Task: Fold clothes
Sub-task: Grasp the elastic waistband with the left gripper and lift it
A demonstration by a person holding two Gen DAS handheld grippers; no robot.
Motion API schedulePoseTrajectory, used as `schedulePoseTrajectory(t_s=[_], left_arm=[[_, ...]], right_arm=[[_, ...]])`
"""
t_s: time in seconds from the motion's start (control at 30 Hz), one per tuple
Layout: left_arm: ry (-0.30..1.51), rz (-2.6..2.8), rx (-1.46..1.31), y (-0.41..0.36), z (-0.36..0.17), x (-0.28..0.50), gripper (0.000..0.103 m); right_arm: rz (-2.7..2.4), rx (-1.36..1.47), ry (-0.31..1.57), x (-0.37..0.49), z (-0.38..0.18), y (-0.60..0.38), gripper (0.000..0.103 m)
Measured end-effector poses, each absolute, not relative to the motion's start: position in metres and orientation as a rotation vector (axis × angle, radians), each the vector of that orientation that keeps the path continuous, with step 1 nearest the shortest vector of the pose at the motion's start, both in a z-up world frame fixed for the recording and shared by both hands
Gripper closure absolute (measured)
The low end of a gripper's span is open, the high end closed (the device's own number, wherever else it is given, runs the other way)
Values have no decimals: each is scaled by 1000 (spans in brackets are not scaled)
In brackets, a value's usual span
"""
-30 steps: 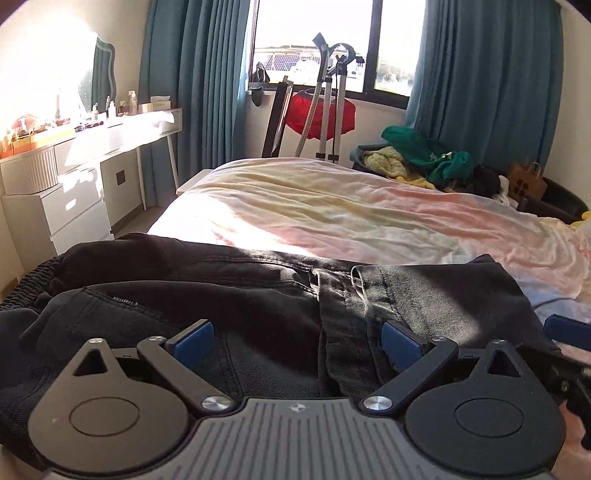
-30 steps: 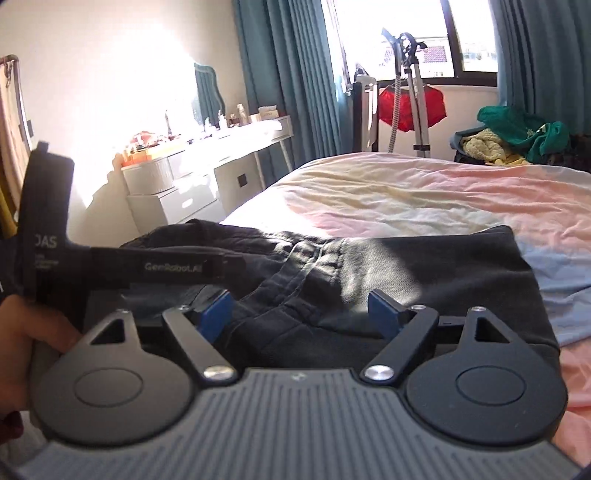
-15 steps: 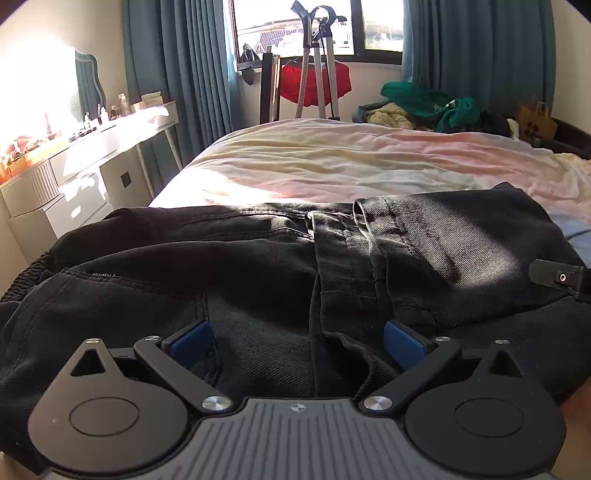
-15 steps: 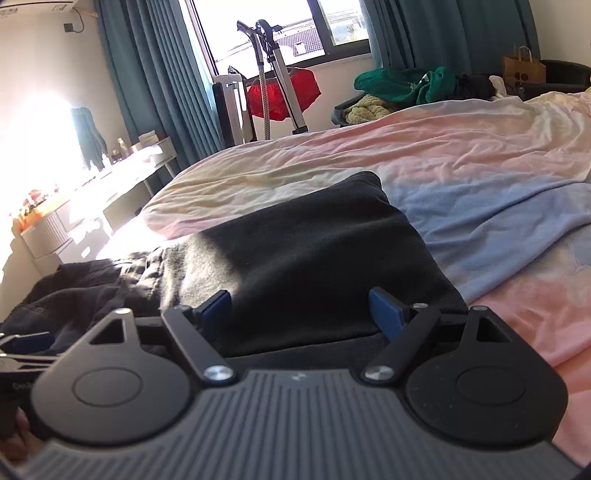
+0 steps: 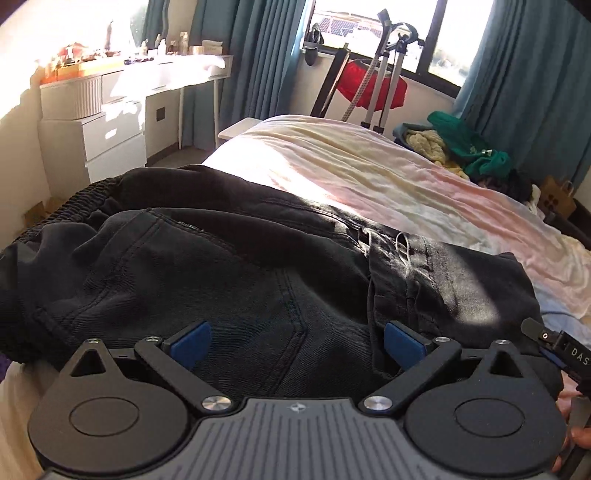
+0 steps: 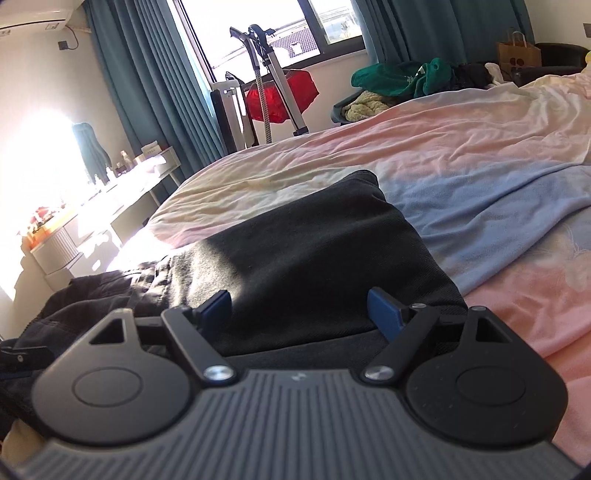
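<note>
With both my left gripper [image 5: 297, 345] and right gripper [image 6: 299, 308] spread wide over the jeans [image 5: 229, 273], I risk pinching one layer and dragging the fold crooked.

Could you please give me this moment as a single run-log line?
task: fold clothes | left gripper: open, over black pants | right gripper: open, at pants' other end | surface: bed

Sunlit bedroom, teal curtains [image 5: 258, 55] flanking window [image 6: 258, 14], white dresser [image 5: 110, 122], pastel-sheeted bed [image 6: 461, 147]
</note>
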State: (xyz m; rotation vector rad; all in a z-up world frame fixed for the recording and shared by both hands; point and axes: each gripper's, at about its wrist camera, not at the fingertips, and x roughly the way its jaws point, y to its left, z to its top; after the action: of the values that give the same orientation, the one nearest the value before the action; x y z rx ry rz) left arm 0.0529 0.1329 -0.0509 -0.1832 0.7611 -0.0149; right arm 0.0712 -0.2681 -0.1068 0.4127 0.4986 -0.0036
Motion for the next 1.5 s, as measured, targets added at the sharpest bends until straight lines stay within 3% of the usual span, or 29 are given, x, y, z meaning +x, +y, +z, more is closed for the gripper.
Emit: schedulePoseTrajectory(t_s=[0.3, 0.57, 0.8, 1.1, 1.5], left_arm=[[761, 150, -500, 236, -46, 23, 1], [616, 216, -741, 275, -44, -10, 0], [709, 264, -946, 310, -69, -9, 1], [701, 249, -1226, 351, -109, -2, 4], [607, 271, -1276, 362, -122, 7, 6]], right_arm=[[-18, 425, 505, 70, -101, -269, 21], [-13, 369, 510, 65, -99, -261, 21], [-19, 347, 517, 65, -99, -258, 21], [-25, 348, 531, 65, -102, -256, 21], [-14, 298, 535, 67, -102, -247, 20]])
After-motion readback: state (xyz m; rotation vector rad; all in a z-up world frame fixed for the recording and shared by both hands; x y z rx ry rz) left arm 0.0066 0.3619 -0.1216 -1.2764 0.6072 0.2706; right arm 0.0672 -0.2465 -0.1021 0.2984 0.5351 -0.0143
